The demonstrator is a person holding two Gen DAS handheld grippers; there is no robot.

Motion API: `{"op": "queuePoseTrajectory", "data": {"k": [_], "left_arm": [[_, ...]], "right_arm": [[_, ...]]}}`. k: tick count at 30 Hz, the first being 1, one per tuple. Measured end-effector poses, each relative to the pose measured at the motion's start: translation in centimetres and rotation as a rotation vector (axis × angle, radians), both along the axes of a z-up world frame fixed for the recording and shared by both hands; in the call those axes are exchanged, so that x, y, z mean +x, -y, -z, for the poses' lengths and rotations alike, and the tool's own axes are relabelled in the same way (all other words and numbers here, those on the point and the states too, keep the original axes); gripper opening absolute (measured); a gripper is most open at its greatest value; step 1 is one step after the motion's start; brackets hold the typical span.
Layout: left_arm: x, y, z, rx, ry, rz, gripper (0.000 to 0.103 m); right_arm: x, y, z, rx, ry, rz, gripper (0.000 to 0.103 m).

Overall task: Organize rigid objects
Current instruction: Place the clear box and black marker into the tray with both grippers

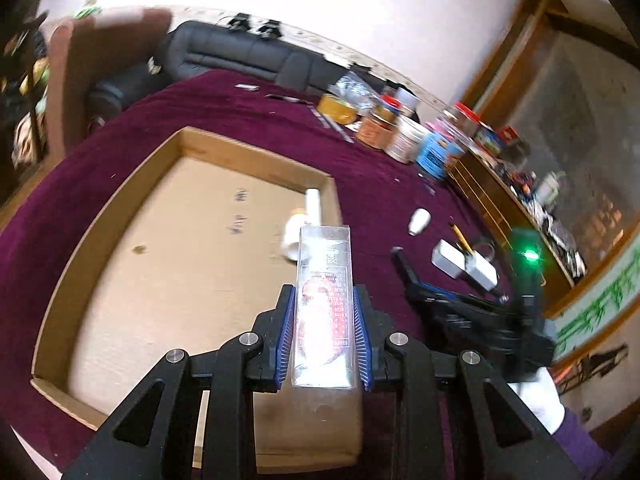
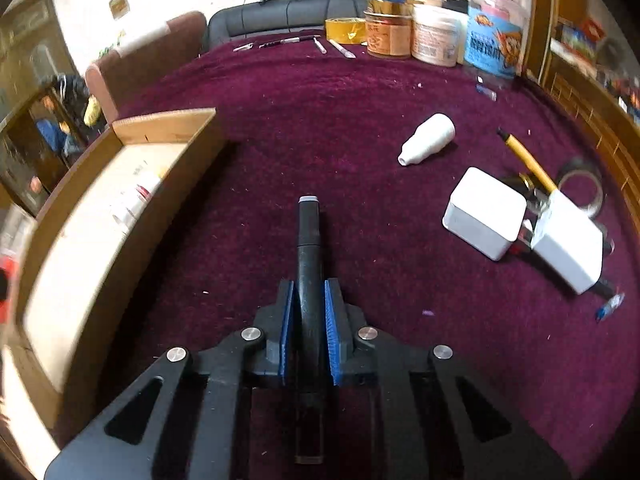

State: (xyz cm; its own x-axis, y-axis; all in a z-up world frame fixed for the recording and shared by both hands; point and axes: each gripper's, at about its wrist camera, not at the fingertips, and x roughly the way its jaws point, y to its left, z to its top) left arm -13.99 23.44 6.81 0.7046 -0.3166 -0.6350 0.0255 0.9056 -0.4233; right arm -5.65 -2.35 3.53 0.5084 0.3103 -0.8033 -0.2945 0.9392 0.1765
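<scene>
My left gripper (image 1: 324,296) is shut on a clear plastic case (image 1: 325,304) with a red printed card inside, held above the right part of a shallow cardboard tray (image 1: 120,208). White tubes (image 1: 304,220) lie in the tray near its far right corner. My right gripper (image 2: 310,292) is shut on a black marker (image 2: 309,248) with a grey tip, held over the maroon cloth, right of the tray (image 2: 80,172). The right gripper also shows in the left wrist view (image 1: 404,264).
On the maroon cloth (image 2: 320,120) lie a white cone-shaped spool (image 2: 428,138), two white boxes (image 2: 484,212), a yellow pen (image 2: 524,160) and a tape roll (image 2: 580,188). Jars and tins (image 2: 432,28) stand at the far edge. A sofa (image 2: 288,12) is behind.
</scene>
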Motion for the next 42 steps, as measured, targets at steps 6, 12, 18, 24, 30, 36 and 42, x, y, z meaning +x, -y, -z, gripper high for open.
{"op": "queuePoseTrajectory", "data": {"k": [6, 12, 18, 24, 30, 36, 42], "left_arm": [[0.9, -2.7, -0.4, -0.033, 0.001, -0.009, 0.023], [6.2, -3.9, -1.2, 0.046, -0.018, -0.018, 0.023], [11.6, -5.7, 1.9, 0.026, -0.138, -0.056, 0.023], [13.5, -6.5, 4.6, 0.001, -0.199, -0.078, 0.023], [13.9, -6.6, 5.1, 0.011, -0.199, -0.101, 0.023], [13.3, -7.3, 5.0, -0.015, -0.197, -0.127, 0.027], [9.9, -7.0, 2.0, 0.015, -0.105, -0.166, 0.044]], "right_arm": [[-0.4, -1.4, -4.9, 0.221, -0.018, -0.051, 0.012], [2.7, -8.0, -4.5, 0.398, -0.192, -0.129, 0.013], [5.5, -13.4, -2.0, 0.392, -0.259, -0.088, 0.013], [7.3, -14.1, -0.5, 0.348, -0.267, -0.026, 0.013], [8.1, -14.8, 0.1, 0.318, -0.262, 0.001, 0.013], [8.2, -15.4, -0.1, 0.275, -0.220, 0.003, 0.013], [6.6, -12.6, -3.2, 0.287, -0.106, -0.033, 0.013]]}}
